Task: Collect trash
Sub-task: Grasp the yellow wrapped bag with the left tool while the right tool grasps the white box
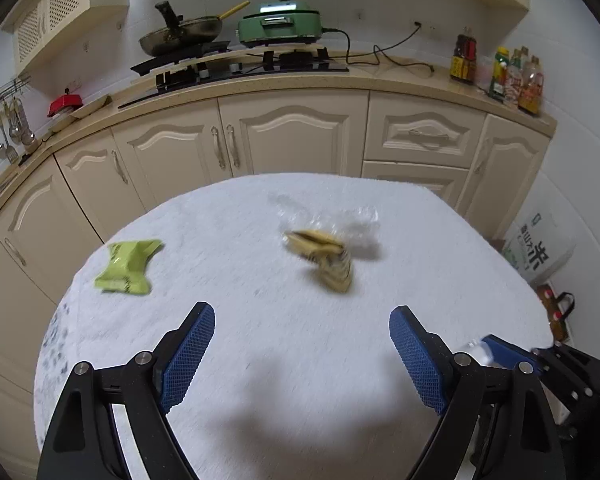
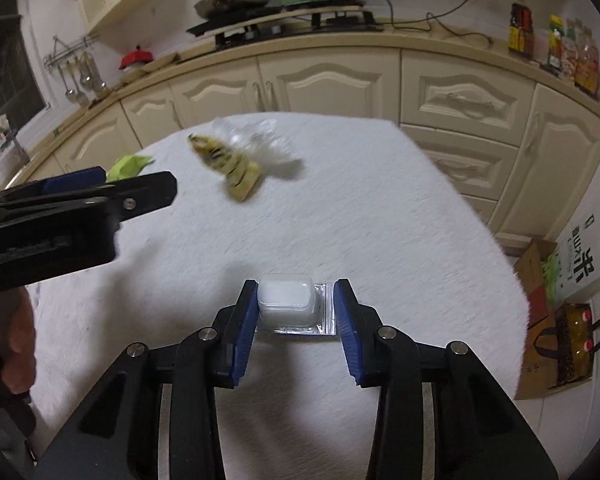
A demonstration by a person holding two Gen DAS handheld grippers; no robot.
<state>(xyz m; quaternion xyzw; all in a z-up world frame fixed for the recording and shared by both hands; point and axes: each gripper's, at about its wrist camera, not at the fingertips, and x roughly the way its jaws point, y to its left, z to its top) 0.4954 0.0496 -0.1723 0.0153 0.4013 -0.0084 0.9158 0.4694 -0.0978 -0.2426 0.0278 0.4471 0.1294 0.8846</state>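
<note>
Gripping: a small clear plastic cup (image 2: 287, 300) with a crinkled foil lid is clamped between the blue pads of the right tool (image 2: 296, 308), the left pad pressed against the cup wall and the right pad against the foil edge.
Right tool position: it is held low over the near part of the white-covered worktop (image 2: 380, 208), and its tip is also seen at the right edge of the left wrist view (image 1: 504, 354).
Left tool: the left tool (image 1: 302, 344) is seen with its jaws spread wide and nothing between the blue pads (image 1: 190, 354); it is held above the near edge of the worktop (image 1: 240, 220), and its shadow is cast on the cloth below.
Left tool from the other side: it is seen side-on in the right wrist view (image 2: 100, 200), to the left of the held cup and apart from it.
Yellow wrapper: a crumpled yellow wrapper with dark markings (image 1: 324, 256) (image 2: 230, 164) is seen blurred near the middle of the worktop, ahead of the left tool.
Clear plastic: a crumpled clear film (image 1: 340, 216) (image 2: 252, 132) lies just behind the yellow wrapper, touching it.
Green wrapper: a lime-green packet (image 1: 128, 266) lies towards the left of the worktop, well apart from the yellow wrapper; in the right wrist view it is partly hidden behind the left tool (image 2: 126, 166).
Background: a kitchen counter with cream cabinets (image 1: 284, 136), a wok (image 1: 180, 34) and a green cooker (image 1: 280, 22) is seen beyond the worktop.
</note>
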